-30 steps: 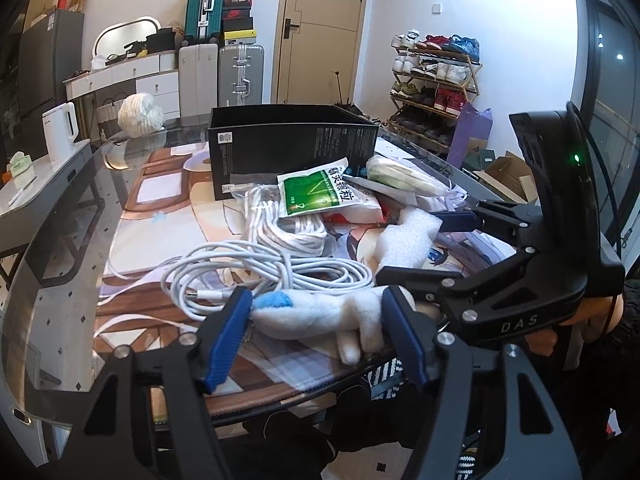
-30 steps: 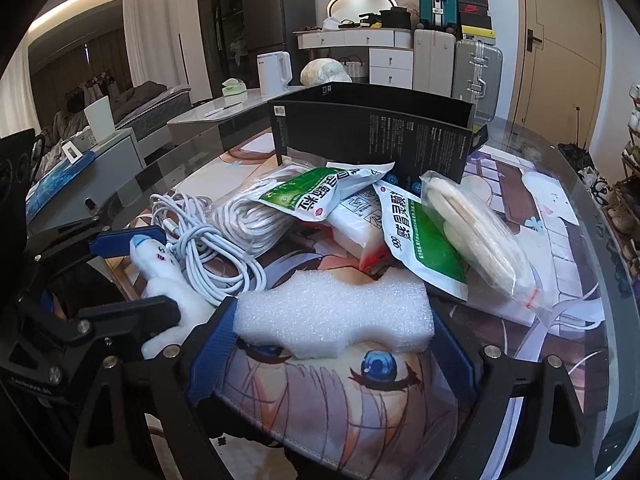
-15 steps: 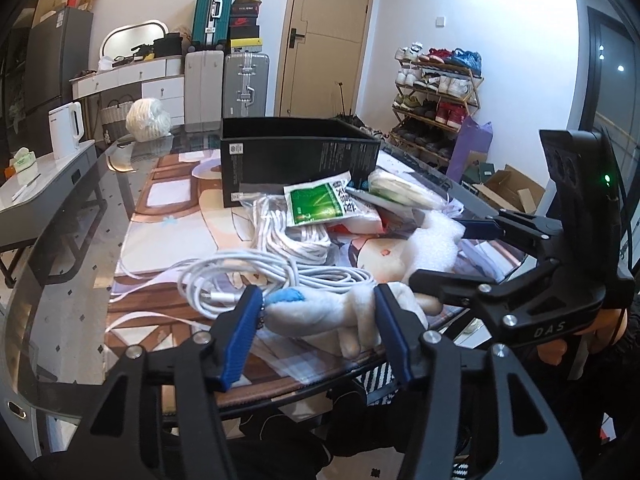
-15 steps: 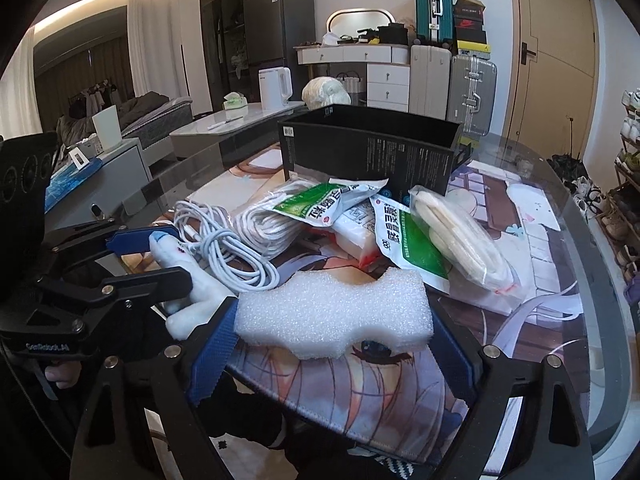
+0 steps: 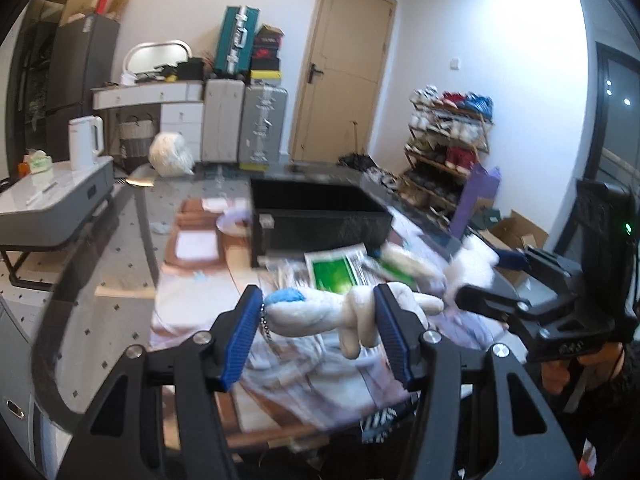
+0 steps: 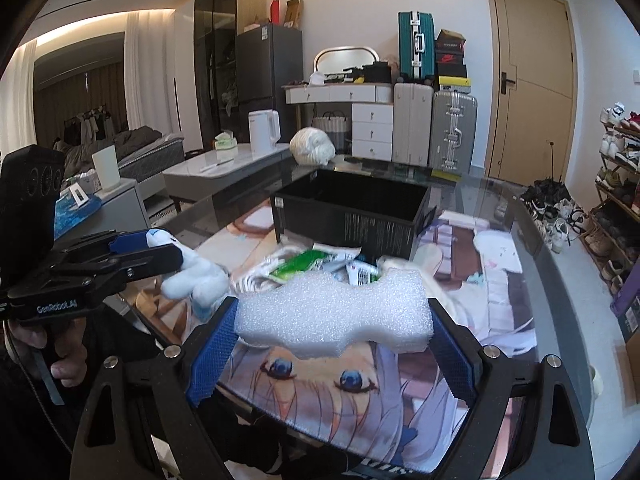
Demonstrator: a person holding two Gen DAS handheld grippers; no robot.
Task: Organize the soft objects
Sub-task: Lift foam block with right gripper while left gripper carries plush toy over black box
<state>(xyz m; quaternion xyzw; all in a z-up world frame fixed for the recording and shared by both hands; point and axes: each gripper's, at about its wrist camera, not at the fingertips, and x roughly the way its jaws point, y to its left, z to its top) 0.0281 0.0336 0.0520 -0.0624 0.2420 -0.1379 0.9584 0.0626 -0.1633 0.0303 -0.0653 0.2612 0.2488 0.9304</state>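
Observation:
My left gripper (image 5: 316,320) is shut on a white plush toy (image 5: 320,314) with a blue tip, held in the air above the table's near edge; the toy also shows in the right wrist view (image 6: 192,276). My right gripper (image 6: 334,316) is shut on a white foam block (image 6: 334,314) and holds it above the printed table mat (image 6: 360,392). The foam shows blurred in the left wrist view (image 5: 474,262). An open black box (image 6: 352,212) stands further back on the table, beyond both grippers; it also shows in the left wrist view (image 5: 320,220).
Green-and-white packets (image 6: 304,264) and white cables (image 6: 260,276) lie between the grippers and the box. A white yarn ball (image 6: 312,146) sits at the table's far end. Suitcases (image 6: 454,128) and a shoe rack (image 6: 618,152) stand behind.
Both grippers have risen off the table with their loads, the plush toy and the foam block. The view now looks down into the black box, and the left view is motion-blurred.

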